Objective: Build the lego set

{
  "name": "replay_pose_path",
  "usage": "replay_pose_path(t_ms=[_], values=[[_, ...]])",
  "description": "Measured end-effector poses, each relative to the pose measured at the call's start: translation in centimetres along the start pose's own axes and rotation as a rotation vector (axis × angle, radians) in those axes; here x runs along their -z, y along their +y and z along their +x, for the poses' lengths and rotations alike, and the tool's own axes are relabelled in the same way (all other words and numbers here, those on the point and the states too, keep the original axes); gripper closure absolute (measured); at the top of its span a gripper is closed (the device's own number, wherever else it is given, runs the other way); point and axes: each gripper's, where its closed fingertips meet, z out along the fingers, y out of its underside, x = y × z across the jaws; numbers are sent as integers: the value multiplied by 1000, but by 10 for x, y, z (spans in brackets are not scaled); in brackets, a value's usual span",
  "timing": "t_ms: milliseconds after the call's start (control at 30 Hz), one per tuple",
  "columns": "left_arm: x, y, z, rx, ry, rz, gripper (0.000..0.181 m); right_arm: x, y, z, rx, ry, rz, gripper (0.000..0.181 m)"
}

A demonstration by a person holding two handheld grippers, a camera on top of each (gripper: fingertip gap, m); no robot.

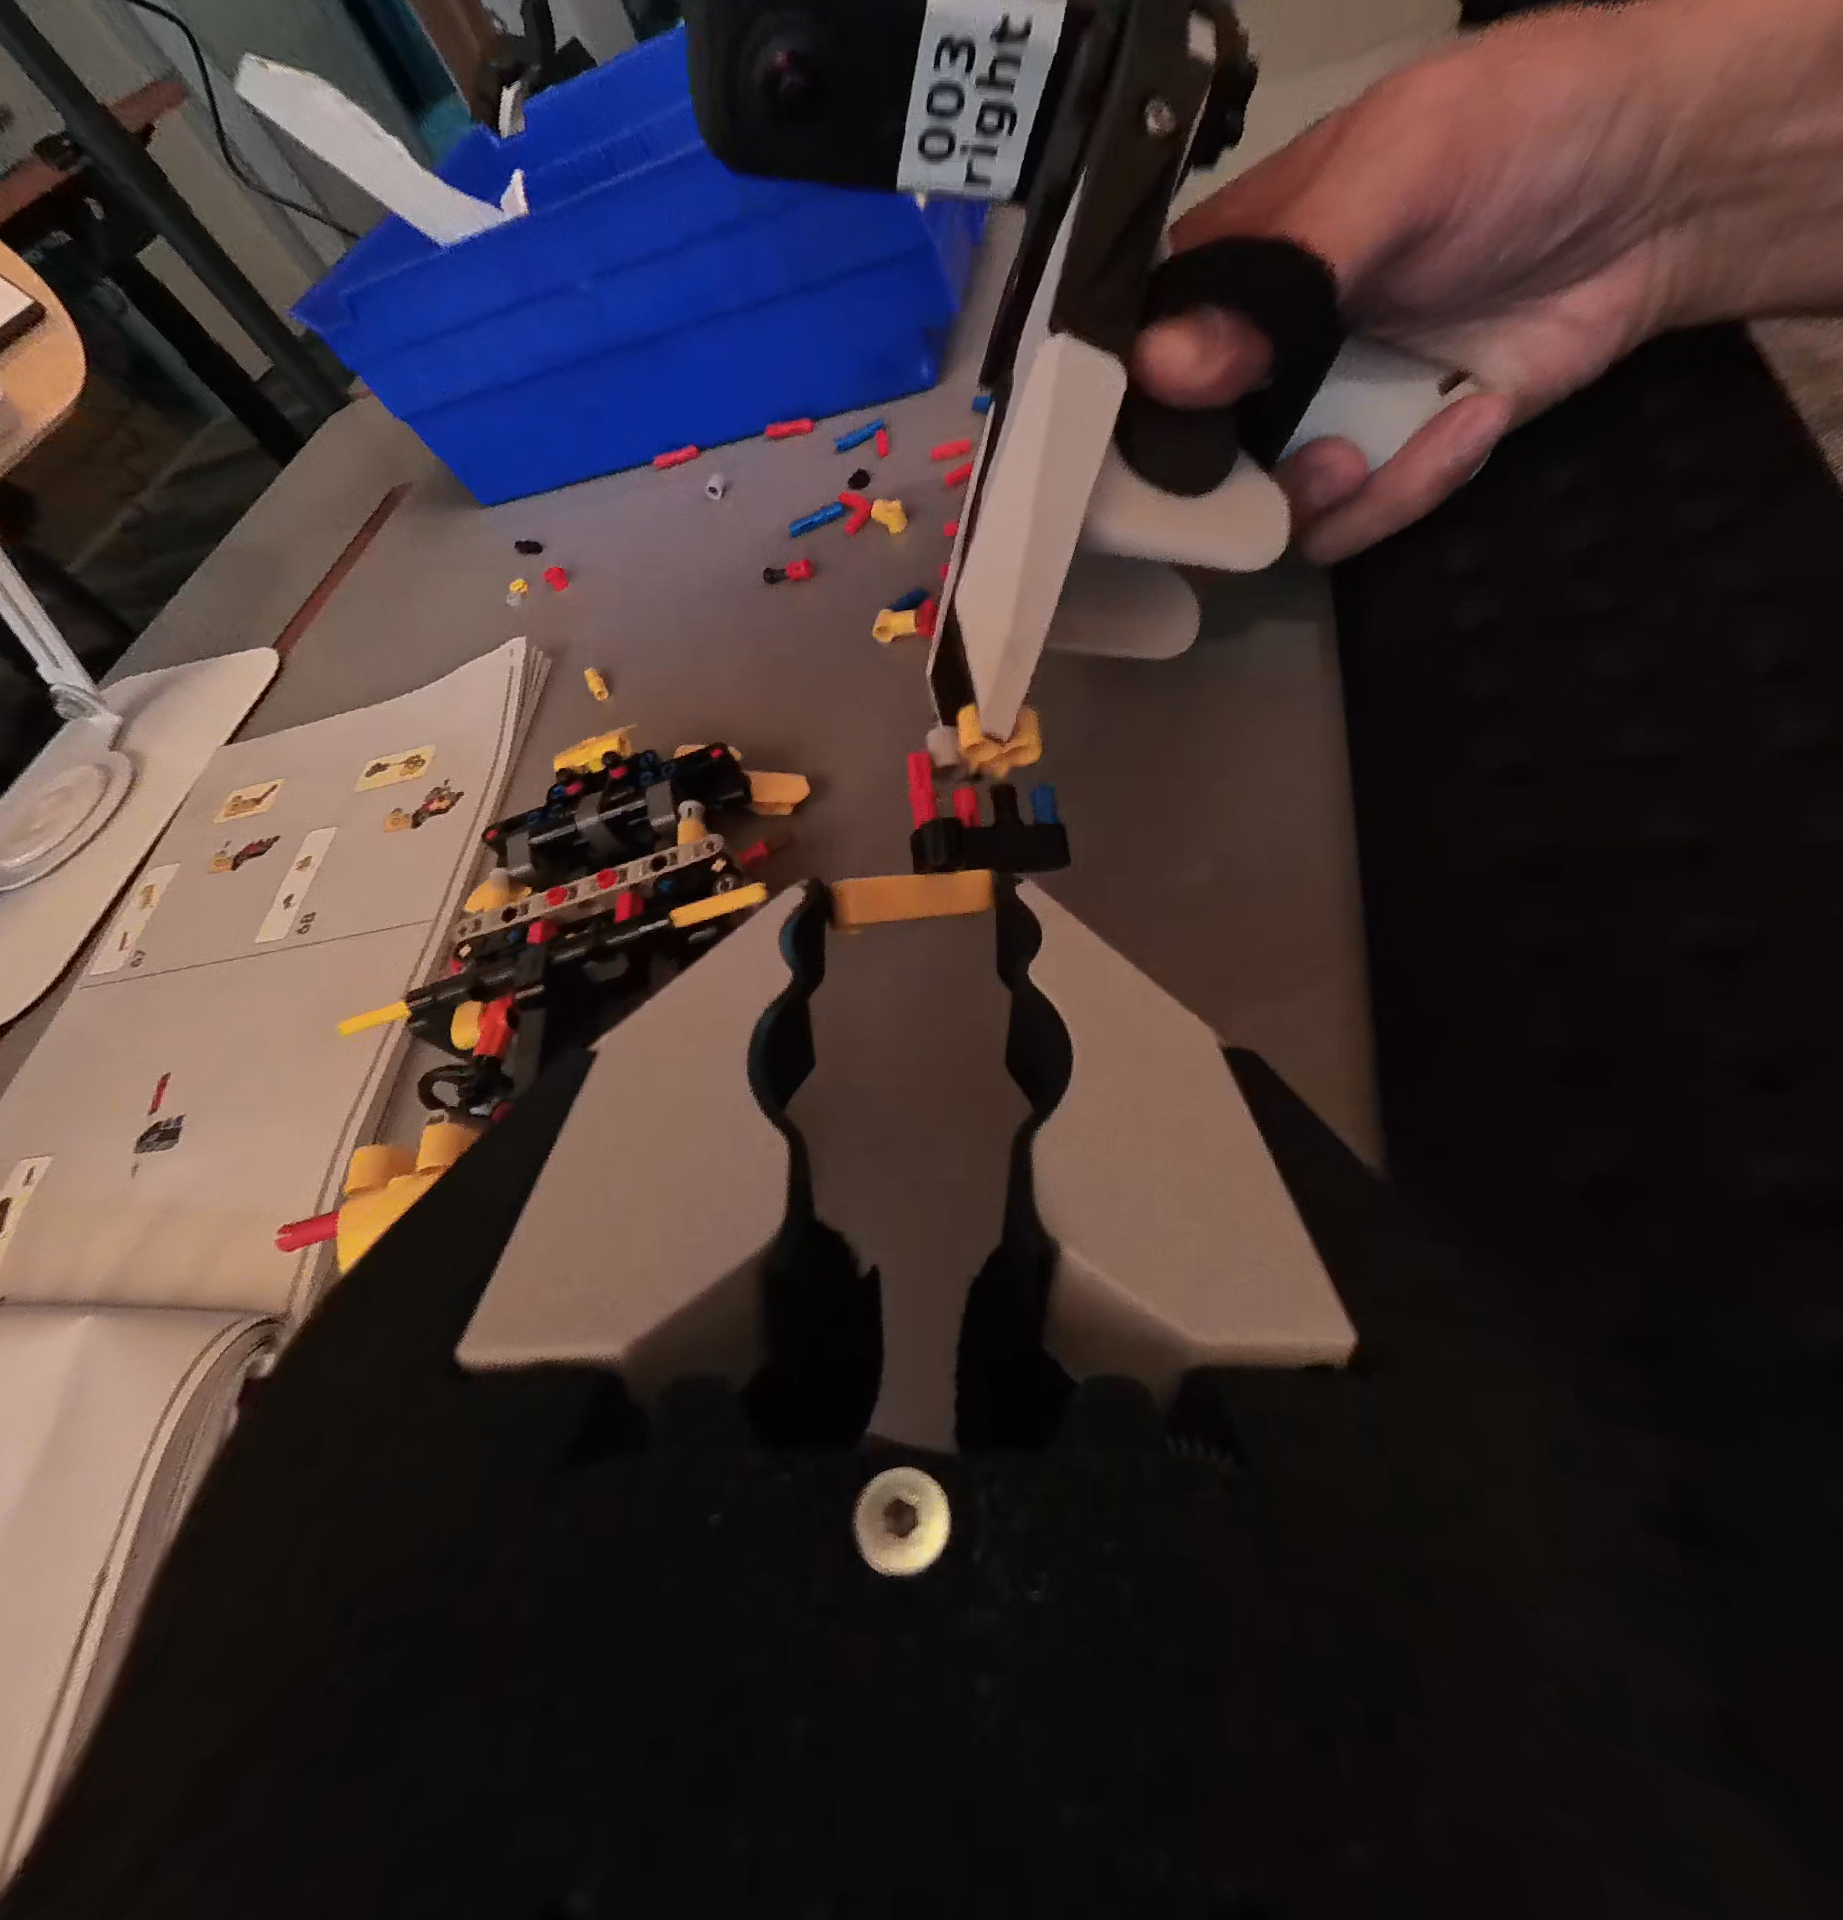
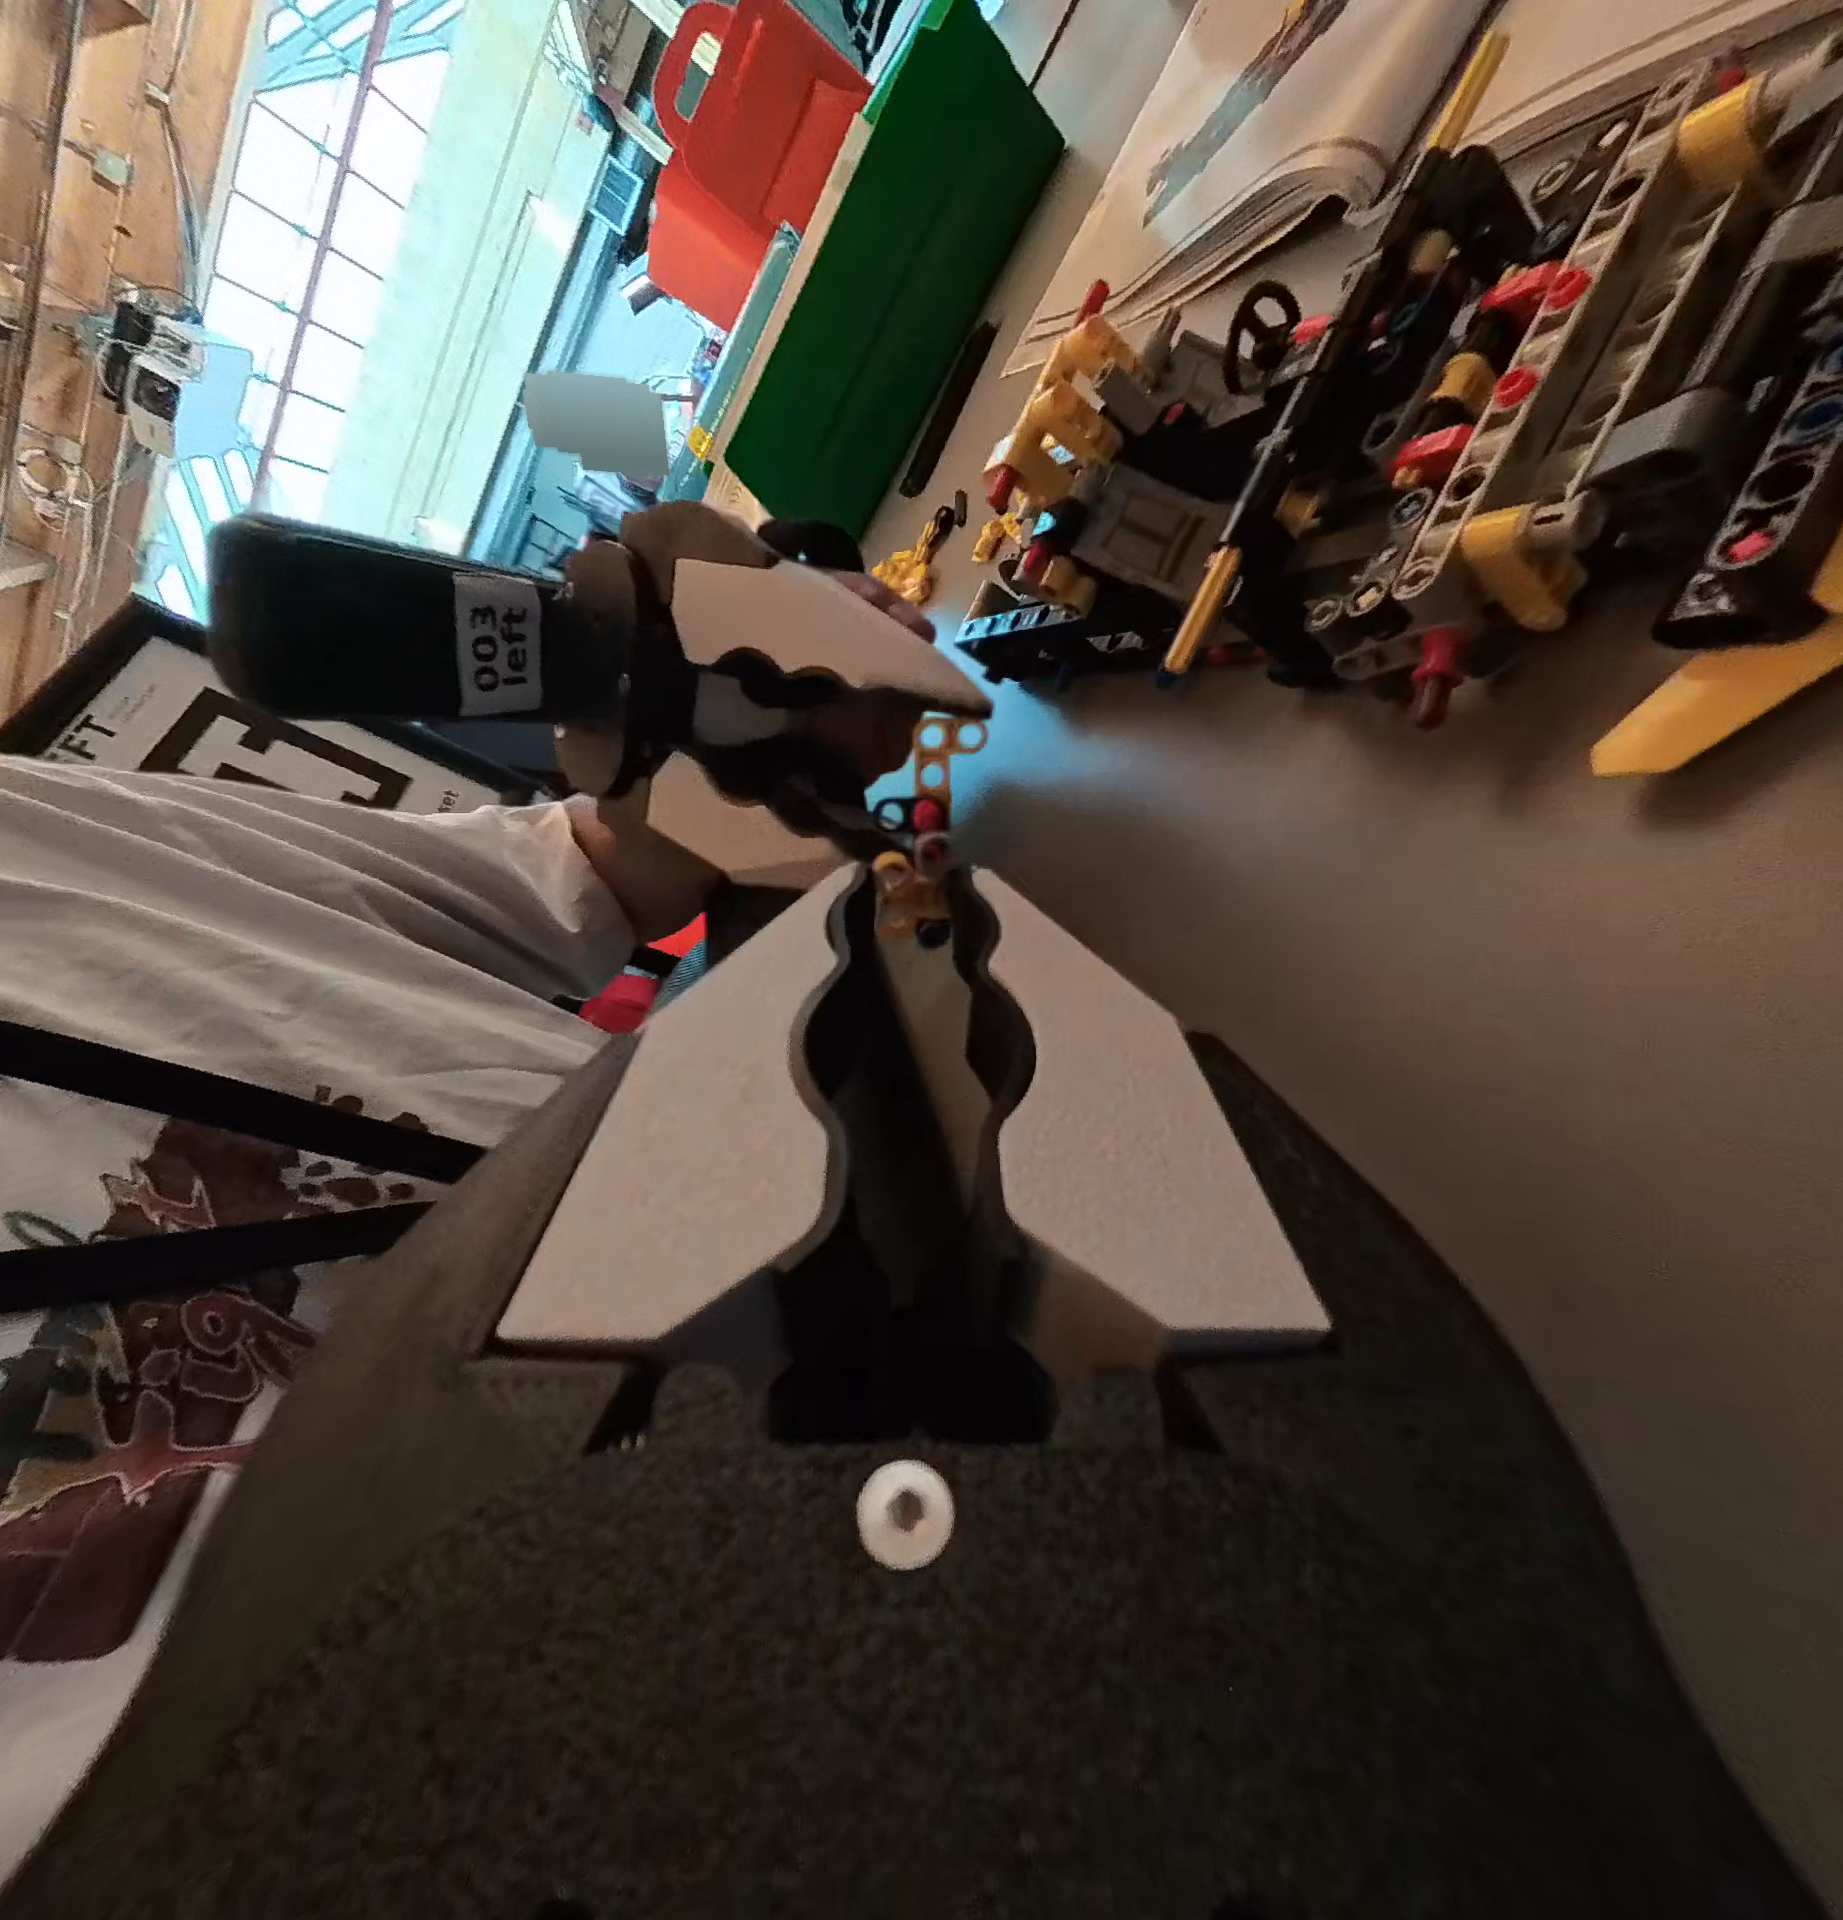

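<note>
Left gripper [image 1: 912, 899] clamping a yellow beam [image 1: 912, 898] above the table [image 1: 1187, 894].

Right gripper [image 2: 912, 894], tips pointing down, pinches a small yellow connector [image 1: 998, 740] over the red and blue pins [image 1: 964, 805] of the black piece [image 1: 990, 844] fixed to that beam; half-built model [image 1: 605, 883] lies beside the open booklet [image 1: 273, 935].
</note>
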Motion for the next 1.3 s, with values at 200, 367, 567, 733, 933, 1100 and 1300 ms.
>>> replay_pose_path(t_ms=[200,367,567,733,933,1100,1300], values=[[-1,1,5,-32,4,-7,148,-4,6,9,72,108,-41,168],[-1,-2,3,-3,-7,12,149,-3,4,9,59,92,-26,167],[-2,-6,-1,23,-40,36,149,-2,-1,7,32,62,19,167],[0,-12,-5,31,-64,76,149,-7,-9,-10,1,-56,63,168],[-4,-3,-3,111,-30,24,149,-3,-7,4,126,129,58,168],[-8,4,-5,141,-33,-16,149,-5,-5,13,146,205,47,167],[-8,3,-7,192,-36,-12,150,-5,-8,15,185,268,77,167]])
